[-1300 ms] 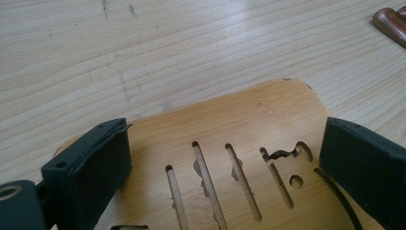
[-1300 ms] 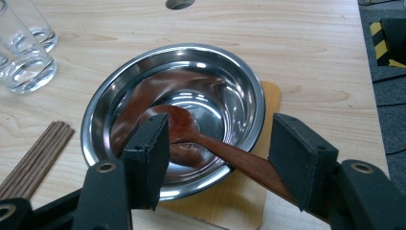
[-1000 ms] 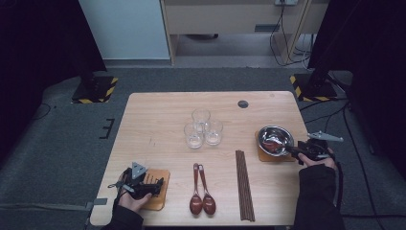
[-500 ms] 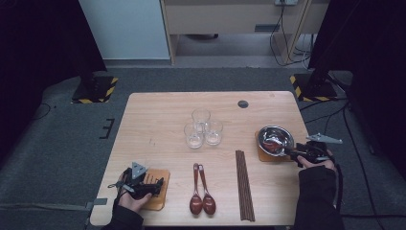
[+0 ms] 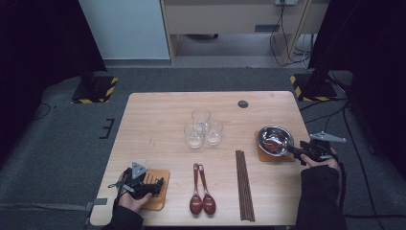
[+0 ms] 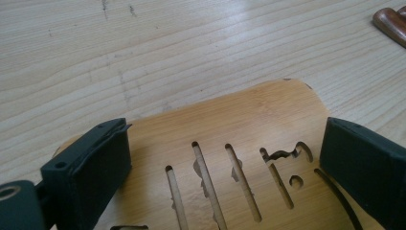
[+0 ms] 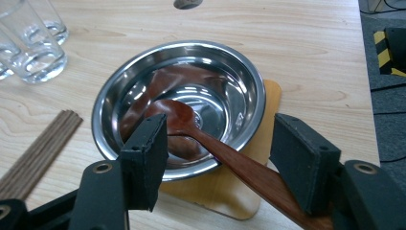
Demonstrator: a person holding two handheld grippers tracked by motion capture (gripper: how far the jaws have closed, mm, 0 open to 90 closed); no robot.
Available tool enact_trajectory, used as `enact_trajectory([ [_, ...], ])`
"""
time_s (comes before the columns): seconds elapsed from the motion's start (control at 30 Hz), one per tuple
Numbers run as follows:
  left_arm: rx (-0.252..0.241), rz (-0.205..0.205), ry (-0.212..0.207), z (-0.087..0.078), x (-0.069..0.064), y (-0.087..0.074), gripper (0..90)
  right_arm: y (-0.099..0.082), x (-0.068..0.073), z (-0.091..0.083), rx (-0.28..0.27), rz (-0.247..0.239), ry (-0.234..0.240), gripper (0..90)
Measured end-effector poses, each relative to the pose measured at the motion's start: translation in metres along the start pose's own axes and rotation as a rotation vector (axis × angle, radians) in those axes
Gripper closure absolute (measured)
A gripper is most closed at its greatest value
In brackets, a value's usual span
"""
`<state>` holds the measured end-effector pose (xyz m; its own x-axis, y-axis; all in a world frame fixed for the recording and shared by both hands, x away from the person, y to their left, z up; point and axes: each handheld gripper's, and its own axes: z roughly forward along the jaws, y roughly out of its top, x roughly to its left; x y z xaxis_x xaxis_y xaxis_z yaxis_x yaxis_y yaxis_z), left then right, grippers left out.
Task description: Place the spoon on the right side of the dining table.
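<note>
Right gripper view: right gripper (image 7: 218,158) jaws apart astride spoon (image 7: 225,153), handle running 5 o'clock out of bowl (image 7: 249,86).

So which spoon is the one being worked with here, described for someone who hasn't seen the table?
Start at the steel bowl on its wooden mat near the table's right edge. The dark wooden spoon lies with its head inside that bowl, handle sloping out over the rim between the open right gripper. The other two spoons lie flat on the table.
</note>
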<state>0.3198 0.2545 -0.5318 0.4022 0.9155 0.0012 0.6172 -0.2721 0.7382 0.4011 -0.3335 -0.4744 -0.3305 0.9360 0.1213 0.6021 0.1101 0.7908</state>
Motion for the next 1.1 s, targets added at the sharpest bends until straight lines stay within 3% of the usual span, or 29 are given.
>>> enact_trajectory([
  [0.47, -0.002, 0.0, -0.001, 0.0, 0.0, 0.0, 2.5, -0.003, 0.009, 0.0, 0.028, -0.001, 0.028, 39.0],
  [1.1, -0.001, 0.0, 0.0, 0.0, 0.0, 0.0, 2.5, -0.012, 0.021, -0.012, 0.022, 0.001, 0.054, 40.0],
])
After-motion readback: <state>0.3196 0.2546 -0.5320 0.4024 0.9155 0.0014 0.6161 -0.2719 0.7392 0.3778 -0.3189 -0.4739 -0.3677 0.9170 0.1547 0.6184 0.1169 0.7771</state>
